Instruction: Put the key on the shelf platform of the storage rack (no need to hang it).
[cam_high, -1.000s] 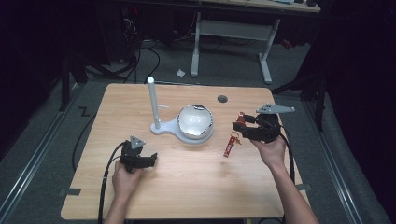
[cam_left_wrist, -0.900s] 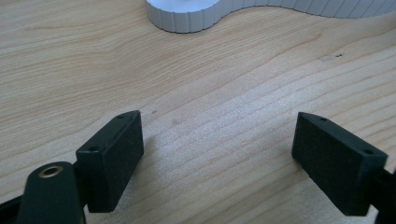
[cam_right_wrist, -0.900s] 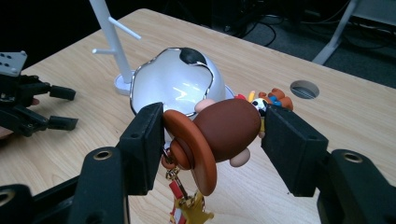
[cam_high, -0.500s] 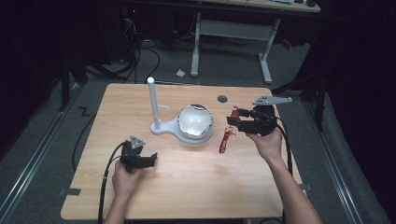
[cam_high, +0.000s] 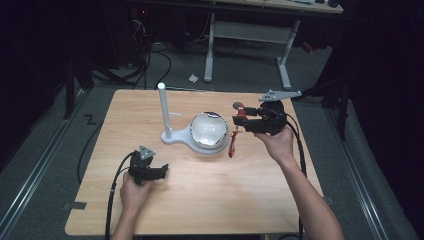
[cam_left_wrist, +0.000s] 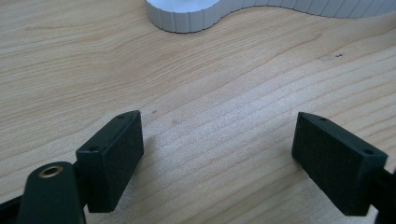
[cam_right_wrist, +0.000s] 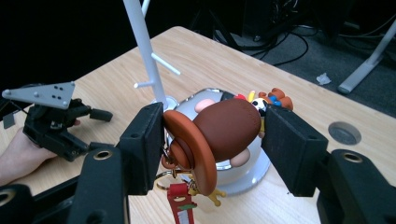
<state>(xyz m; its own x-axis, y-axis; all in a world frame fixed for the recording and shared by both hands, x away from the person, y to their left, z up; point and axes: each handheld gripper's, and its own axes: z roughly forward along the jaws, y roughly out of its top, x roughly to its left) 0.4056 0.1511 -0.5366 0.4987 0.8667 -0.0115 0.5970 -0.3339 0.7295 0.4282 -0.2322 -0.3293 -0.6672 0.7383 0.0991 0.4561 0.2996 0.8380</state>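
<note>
Your right claw (cam_high: 239, 120) sits right of centre in the high view, lifted off the bench (cam_high: 210, 205) with your forearm running up from the lower right and the wrist turned so the jaws point left, toward the dome (cam_high: 209, 131). Its jaws are partly closed and clamped on a brown toy (cam_right_wrist: 219, 133), which fills the middle of the right gripper view; a red tag (cam_high: 231, 146) hangs below it on a ring. In the high view the toy is just right of the dome, beside the white stand (cam_high: 164, 111). Your left claw (cam_high: 162, 170) rests low at lower left of the high view, hand wrapped round its body, jaws wide apart with nothing but bare bench between them.
</note>
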